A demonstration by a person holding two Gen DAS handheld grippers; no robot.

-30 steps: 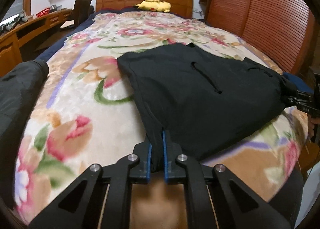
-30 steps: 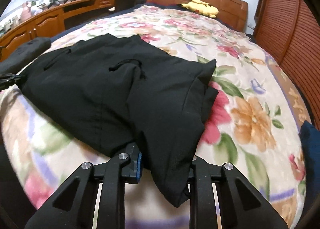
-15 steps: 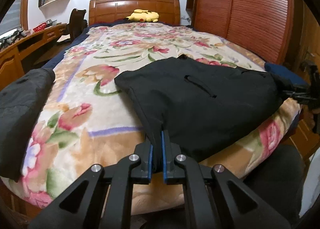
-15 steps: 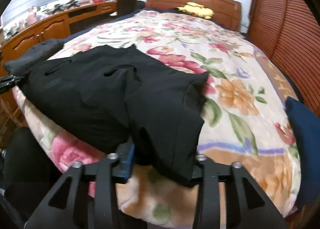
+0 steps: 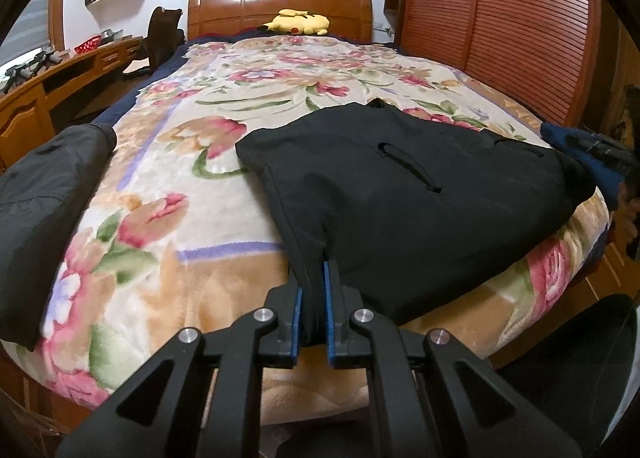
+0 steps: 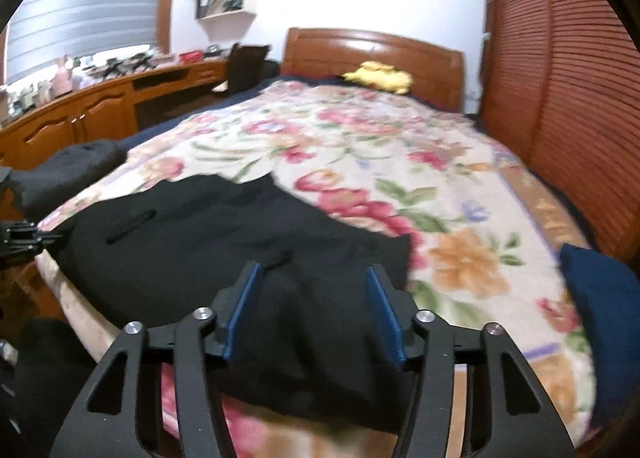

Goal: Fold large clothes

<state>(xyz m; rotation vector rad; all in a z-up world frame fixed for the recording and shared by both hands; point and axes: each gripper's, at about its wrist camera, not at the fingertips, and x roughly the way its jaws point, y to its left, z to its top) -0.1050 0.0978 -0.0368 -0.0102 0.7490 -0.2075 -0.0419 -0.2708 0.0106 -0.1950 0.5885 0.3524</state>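
the left gripper (image 5: 314,286) pinches a corner of the black garment (image 5: 408,194), which lies spread at the foot of the floral blanket (image 5: 200,162). the right gripper (image 6: 314,298) stands wide apart over the cloth's other corner.

Black garment (image 5: 420,194): large, dark, matte fabric, spread mostly flat with a slit-like pocket opening on its upper face. Extends ahead and to the right of the left gripper (image 5: 313,294), one corner pinched between its pads. Near edge lies bunched between and under the spread fingers of the right gripper (image 6: 314,306).
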